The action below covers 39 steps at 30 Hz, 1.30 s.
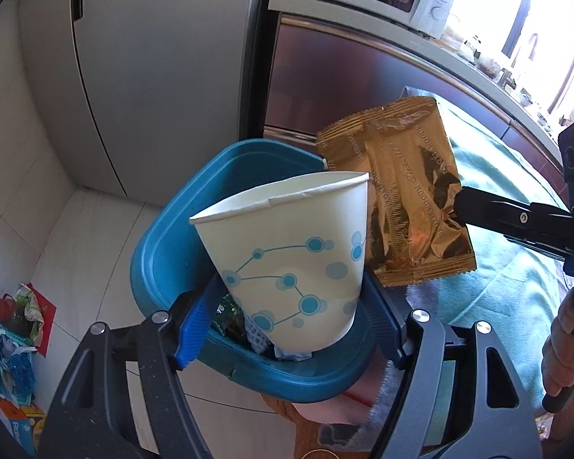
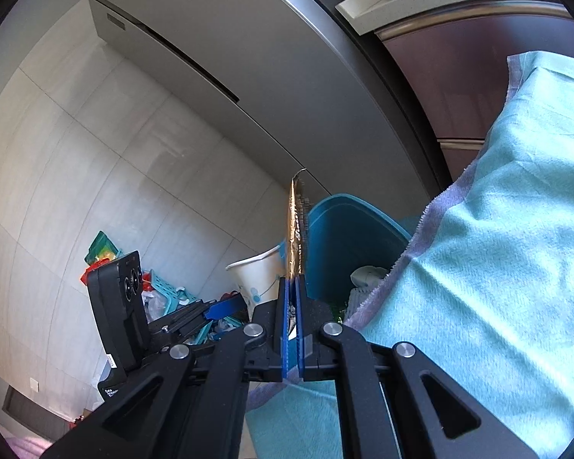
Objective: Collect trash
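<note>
In the left wrist view, the left gripper point(image 1: 287, 329) is gripping a white paper cup point(image 1: 291, 256) printed with blue dots and lines, its blue pads point(image 1: 189, 334) pressing on the cup's lower sides near the bottom middle of the frame. The cup is tilting, its open mouth leaning toward the upper left, and it is sitting over the mouth of a teal trash bin point(image 1: 164, 252) in the centre. Scraps of rubbish are lying inside the bin under the cup's base.

To the right of the cup, a gold foil wrapper point(image 1: 401, 199) is hanging just beside the cup's rim, above the bin's right edge. The right gripper point(image 1: 459, 206) is coming in from the right side of the frame, its jaws pinched tight on the wrapper's right edge. A hand point(image 1: 566, 348) is holding its handle at the lower right.

In the right wrist view, the right gripper point(image 2: 294, 287) is showing the wrapper point(image 2: 296, 225) edge-on, standing up from between the closed pads at the centre. The cup point(image 2: 256, 279) is just left of it, the bin point(image 2: 348, 237) just right. A light teal cloth point(image 2: 497, 229) is filling the right of the frame, and a grey fridge point(image 2: 218, 57) is standing across the top
</note>
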Available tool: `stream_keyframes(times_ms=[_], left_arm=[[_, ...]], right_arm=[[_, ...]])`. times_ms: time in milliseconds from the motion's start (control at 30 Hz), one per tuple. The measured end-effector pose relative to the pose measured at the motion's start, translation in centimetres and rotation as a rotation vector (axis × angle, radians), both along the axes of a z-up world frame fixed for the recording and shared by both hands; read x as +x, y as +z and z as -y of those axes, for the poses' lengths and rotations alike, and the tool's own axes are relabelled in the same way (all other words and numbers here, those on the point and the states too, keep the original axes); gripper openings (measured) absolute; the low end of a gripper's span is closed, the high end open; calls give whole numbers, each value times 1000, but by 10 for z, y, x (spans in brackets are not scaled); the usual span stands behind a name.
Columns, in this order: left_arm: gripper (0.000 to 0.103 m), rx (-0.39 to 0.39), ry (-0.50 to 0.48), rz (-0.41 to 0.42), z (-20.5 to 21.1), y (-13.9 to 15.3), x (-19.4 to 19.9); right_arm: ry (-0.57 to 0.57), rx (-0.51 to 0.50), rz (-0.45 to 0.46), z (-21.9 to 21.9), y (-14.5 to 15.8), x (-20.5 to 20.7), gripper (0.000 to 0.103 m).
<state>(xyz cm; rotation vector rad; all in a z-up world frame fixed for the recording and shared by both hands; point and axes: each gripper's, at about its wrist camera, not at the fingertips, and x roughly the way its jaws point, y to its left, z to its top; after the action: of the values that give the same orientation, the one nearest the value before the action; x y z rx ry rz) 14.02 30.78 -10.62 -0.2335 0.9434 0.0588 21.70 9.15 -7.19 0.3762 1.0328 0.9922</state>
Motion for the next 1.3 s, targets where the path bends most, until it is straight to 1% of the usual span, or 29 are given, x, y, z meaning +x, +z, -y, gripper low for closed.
stream_keyframes(times_ms=[133,267,500,533,667,800,867,967,1000,1067,1100,1167,1200,1233,1267,1300], left_arm=[[72,-4,6,-18,0,-10,5],[72,-24,19,-35,0,-19,7],[73,-38,39,-50,-4,-30,7],[75,-40,41,-51,-5,-30,6],[75,-45,45,-49,-9,-30,2],[75,-38,42,-15,-7,-21,-6],[75,-32,36,13,-4,-14,-11],[77,-24,28,65,1,1,-21],[78,-23,21,88,5,7,-25],[79,-19,8,128,11,17,-33],[81,-14,-4,152,17,22,-37],[85,-4,-21,196,27,32,-44],[88,1,-28,221,33,37,-48],[92,4,-35,239,38,41,-52],[95,7,-45,263,44,45,-55],[97,11,-51,288,51,50,-59]], right_arm=[[-1,-19,-12,-8,-5,5,4],[5,-33,-18,-16,-9,7,5],[10,-29,-13,-14,-9,-1,5],[8,-29,-10,-13,-8,-2,5],[2,-28,5,-7,-7,-3,8],[-3,-32,35,-1,-2,-8,15],[-8,-34,60,5,3,-13,21],[-29,-42,103,17,11,-20,33],[-38,-44,117,22,13,-23,35],[-60,-50,144,33,18,-28,43],[-70,-53,157,40,20,-30,45],[-102,-72,200,52,27,-39,54],[-118,-82,223,58,30,-42,57],[-138,-92,248,65,33,-47,65],[-162,-101,271,72,36,-52,69],[-183,-112,292,82,38,-57,75]])
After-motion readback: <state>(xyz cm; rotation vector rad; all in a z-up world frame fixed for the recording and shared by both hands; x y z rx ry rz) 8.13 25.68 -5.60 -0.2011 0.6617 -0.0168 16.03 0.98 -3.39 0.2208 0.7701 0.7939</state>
